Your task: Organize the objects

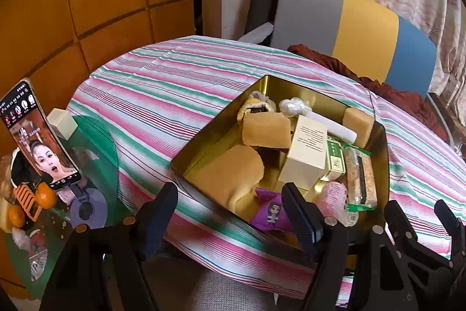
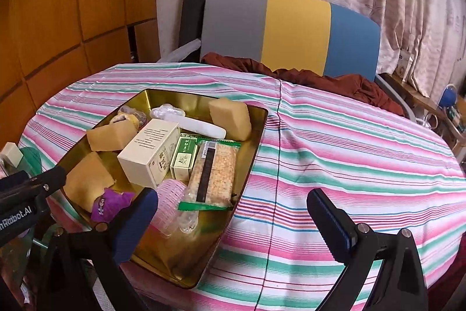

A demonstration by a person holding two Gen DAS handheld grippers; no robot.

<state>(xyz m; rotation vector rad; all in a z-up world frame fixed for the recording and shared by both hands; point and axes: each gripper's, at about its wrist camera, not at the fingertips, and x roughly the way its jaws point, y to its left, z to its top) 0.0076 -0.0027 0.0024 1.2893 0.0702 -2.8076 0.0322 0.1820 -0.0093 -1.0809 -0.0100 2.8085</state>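
Inside, gold tray (image 2: 256, 121) crammed full.

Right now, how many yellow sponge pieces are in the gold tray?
3 visible. One sponge block at the far right corner, one wedge left of the cream box, one flat piece at the near left. Others may be hidden under the clutter.

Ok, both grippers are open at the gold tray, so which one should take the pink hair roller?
Probably the right gripper. Its open left finger already sits right beside the pink hair roller at the gold tray near edge. The left gripper is also open, but centred over the yellow sponge and purple packet.
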